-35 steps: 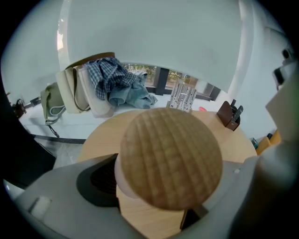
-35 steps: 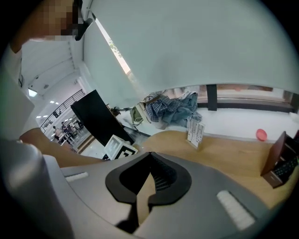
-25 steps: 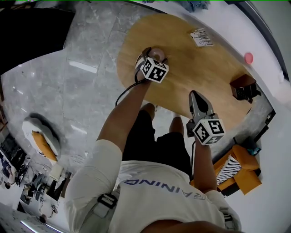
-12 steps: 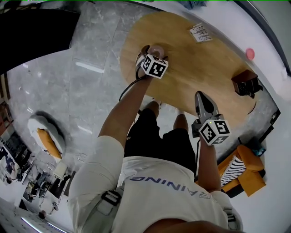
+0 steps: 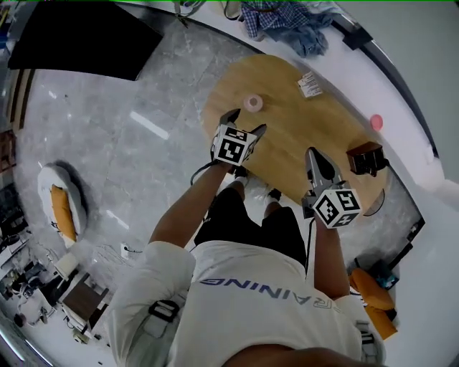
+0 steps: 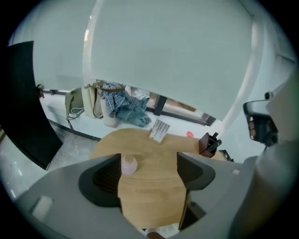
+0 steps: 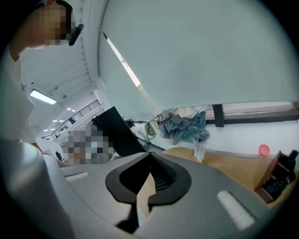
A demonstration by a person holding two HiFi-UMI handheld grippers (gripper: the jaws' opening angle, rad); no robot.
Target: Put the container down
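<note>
The container (image 5: pixel 252 102), a small pale pink jar, stands upright on the oval wooden table (image 5: pixel 301 136), near its far left edge. My left gripper (image 5: pixel 246 120) hovers just short of it, toward the person, and does not touch it. In the left gripper view the container (image 6: pixel 129 164) stands on the tabletop beyond the left jaw. The left gripper (image 6: pixel 148 158) is wide apart and its jaws are closing with nothing between them. My right gripper (image 5: pixel 313 154) hangs over the table's near edge; its tips meet, empty (image 7: pixel 150 154).
On the table lie a white printed tag (image 5: pixel 310 84) and a dark wooden pen holder (image 5: pixel 366 158). A pink disc (image 5: pixel 376 122) lies on the white ledge beyond. Checked clothes (image 5: pixel 287 21) are heaped at the back, and a black panel (image 5: pixel 79 36) stands left.
The left gripper was around the container and has drawn back toward the person, leaving it standing on the table. The right gripper has hardly moved.
</note>
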